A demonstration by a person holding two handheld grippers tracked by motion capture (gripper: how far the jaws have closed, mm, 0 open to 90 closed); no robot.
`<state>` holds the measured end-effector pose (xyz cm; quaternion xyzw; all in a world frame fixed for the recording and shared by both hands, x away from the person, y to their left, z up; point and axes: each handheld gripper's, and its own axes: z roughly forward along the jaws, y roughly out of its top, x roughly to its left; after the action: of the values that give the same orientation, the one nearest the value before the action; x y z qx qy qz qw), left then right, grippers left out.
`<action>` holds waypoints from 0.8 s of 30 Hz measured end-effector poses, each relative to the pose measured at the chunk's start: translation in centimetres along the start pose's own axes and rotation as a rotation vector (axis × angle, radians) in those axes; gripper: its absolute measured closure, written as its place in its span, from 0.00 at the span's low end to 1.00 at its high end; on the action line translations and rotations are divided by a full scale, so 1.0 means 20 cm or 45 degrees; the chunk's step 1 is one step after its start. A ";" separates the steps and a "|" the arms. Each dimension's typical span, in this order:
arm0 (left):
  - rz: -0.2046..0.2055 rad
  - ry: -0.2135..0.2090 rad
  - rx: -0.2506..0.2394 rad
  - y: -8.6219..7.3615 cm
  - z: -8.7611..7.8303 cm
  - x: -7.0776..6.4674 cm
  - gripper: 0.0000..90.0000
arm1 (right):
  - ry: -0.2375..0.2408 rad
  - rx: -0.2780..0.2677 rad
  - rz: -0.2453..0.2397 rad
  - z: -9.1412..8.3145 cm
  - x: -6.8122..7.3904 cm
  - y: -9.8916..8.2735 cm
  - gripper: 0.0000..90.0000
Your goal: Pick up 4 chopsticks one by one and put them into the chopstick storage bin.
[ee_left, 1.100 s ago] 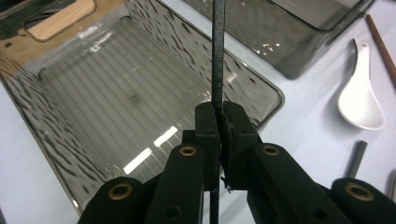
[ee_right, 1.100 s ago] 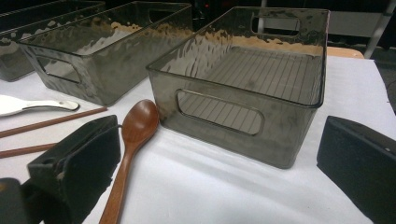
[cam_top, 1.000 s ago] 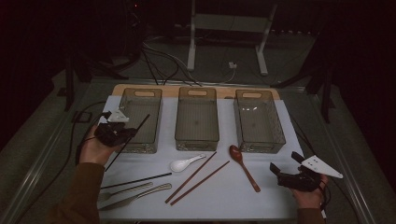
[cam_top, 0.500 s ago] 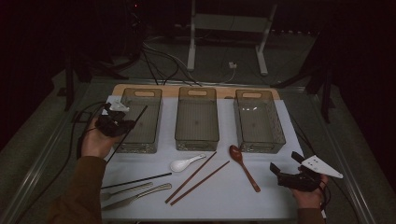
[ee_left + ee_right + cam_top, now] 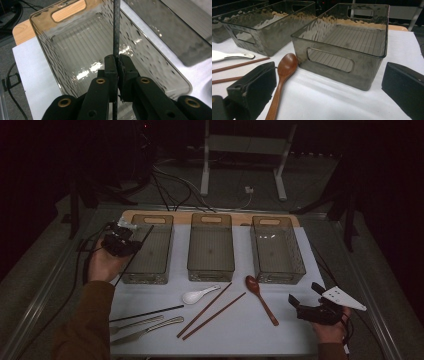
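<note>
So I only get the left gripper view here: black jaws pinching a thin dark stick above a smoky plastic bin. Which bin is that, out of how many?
Observer: The leftmost of three. The left bin sits beside the middle bin and the right bin in the high view.
Operator: Is there another stick like mine?
Observer: Yes, your black chopstick has a partner, a second black chopstick, lying on the white mat.
Operator: And the other hand?
Observer: The right gripper rests on the mat with jaws open, beside a wooden spoon.
</note>
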<state>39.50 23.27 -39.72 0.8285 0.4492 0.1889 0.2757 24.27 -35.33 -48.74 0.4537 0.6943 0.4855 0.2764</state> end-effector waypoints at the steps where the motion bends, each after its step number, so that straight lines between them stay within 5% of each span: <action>1: -0.012 0.003 -0.003 0.01 0.01 0.01 0.97 | 0.000 0.000 0.000 0.00 0.00 0.00 0.00; 11: -0.075 0.012 0.002 0.09 0.11 0.02 0.97 | 0.005 0.003 -0.002 0.00 0.00 0.00 0.00; 19: -0.178 0.044 -0.061 0.13 0.19 0.06 0.96 | 0.008 0.002 0.000 0.00 0.00 0.00 0.00; 20: -0.192 0.055 -0.074 0.13 0.20 0.06 0.93 | 0.009 0.002 0.001 0.00 0.00 0.00 0.00; 24: -0.237 0.076 -0.131 0.12 0.22 0.06 0.49 | 0.008 -0.001 0.000 0.00 -0.01 0.00 0.00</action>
<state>44.12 21.90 -41.52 0.7621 0.5218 0.2100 0.3208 24.31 -35.42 -48.80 0.4521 0.6951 0.4871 0.2741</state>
